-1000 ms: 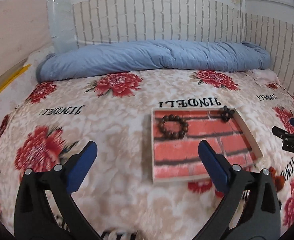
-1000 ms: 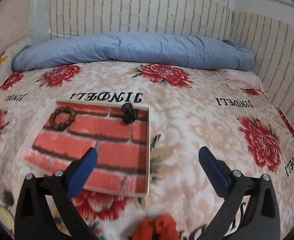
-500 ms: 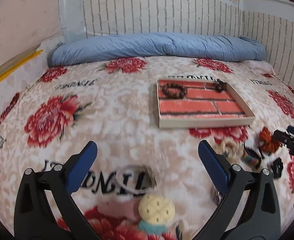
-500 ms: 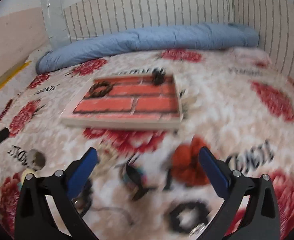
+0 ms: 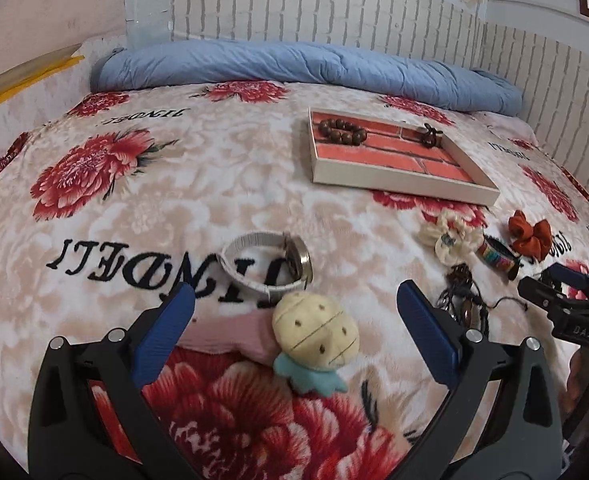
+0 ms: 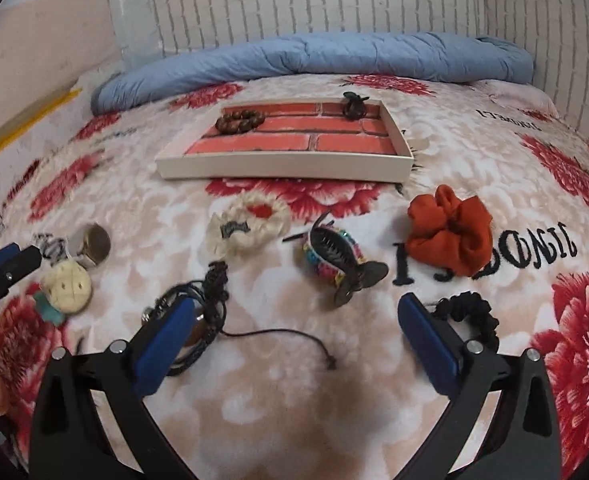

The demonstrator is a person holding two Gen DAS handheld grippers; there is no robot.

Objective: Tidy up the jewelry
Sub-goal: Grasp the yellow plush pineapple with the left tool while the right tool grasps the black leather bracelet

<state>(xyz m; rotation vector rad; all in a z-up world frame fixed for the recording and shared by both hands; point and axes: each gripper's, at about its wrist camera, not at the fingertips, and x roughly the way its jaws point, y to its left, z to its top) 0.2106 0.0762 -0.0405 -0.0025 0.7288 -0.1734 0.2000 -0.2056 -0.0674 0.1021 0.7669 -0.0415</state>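
A shallow tray (image 5: 398, 179) (image 6: 282, 168) with a red brick-print floor lies on the bed; in it are a brown bead bracelet (image 5: 342, 131) (image 6: 239, 121) and a dark hair clip (image 5: 430, 136) (image 6: 353, 105). My left gripper (image 5: 294, 320) is open, above a cream plush hair tie (image 5: 314, 332) and near a white-strap watch (image 5: 266, 262). My right gripper (image 6: 294, 332) is open over a black cord necklace (image 6: 198, 312). A colourful bracelet with a claw clip (image 6: 334, 256), an orange scrunchie (image 6: 450, 232), a cream scrunchie (image 6: 246, 224) and a black scrunchie (image 6: 470, 316) lie nearby.
A floral blanket (image 5: 166, 184) covers the bed. A rolled blue quilt (image 5: 294, 66) lies along the brick-pattern wall at the back. The other gripper's tip shows at the edge of each view, the right one (image 5: 566, 304) and the left one (image 6: 2, 268).
Both grippers pulled back from the tray toward the near side of the bed. The loose jewelry and hair ties now lie under them. Both stay open.
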